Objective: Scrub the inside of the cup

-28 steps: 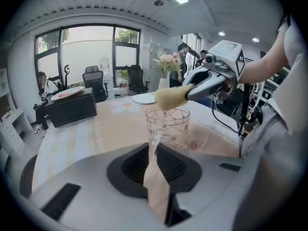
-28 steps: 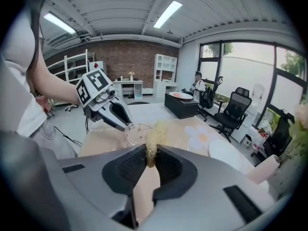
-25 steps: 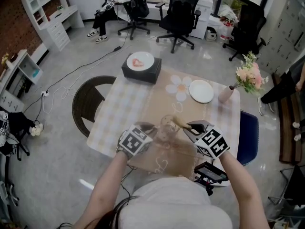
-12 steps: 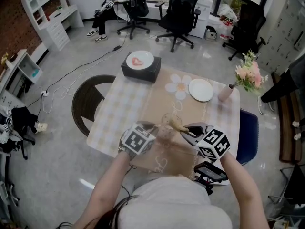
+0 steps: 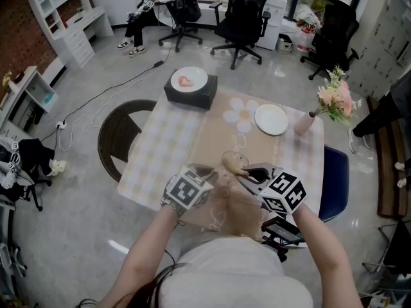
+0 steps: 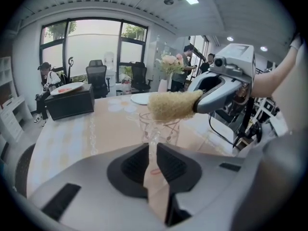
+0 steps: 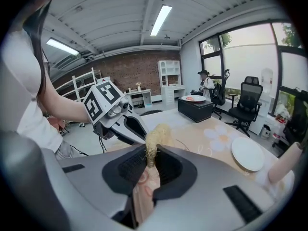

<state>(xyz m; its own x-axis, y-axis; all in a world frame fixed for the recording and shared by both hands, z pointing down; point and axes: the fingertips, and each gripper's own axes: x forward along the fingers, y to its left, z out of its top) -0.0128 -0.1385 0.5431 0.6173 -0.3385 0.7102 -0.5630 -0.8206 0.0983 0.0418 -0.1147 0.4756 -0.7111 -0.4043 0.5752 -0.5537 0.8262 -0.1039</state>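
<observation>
A clear glass cup (image 6: 159, 128) stands upright on the table (image 5: 170, 140), and my left gripper (image 6: 154, 150) is shut on its near wall. In the head view the cup (image 5: 221, 179) is faint between the two grippers. My right gripper (image 7: 150, 158) is shut on a tan loofah scrubber (image 7: 155, 138). In the left gripper view, the scrubber (image 6: 172, 106) lies level just over the cup's rim, reaching in from the right gripper (image 6: 226, 83). The head view shows the scrubber (image 5: 233, 163) above the cup. The left gripper (image 7: 113, 110) appears at the left of the right gripper view.
A white plate (image 5: 271, 120) and a pink vase of flowers (image 5: 304, 126) stand at the table's far right. A black box bearing a plate (image 5: 190, 90) sits at the far left corner. A round dark stool (image 5: 122, 136) stands at the left, a blue chair (image 5: 334, 181) at the right.
My right gripper has carried the scrubber a little leftward and up, from beside the cup to over its rim. The left gripper and the cup have stayed put.
</observation>
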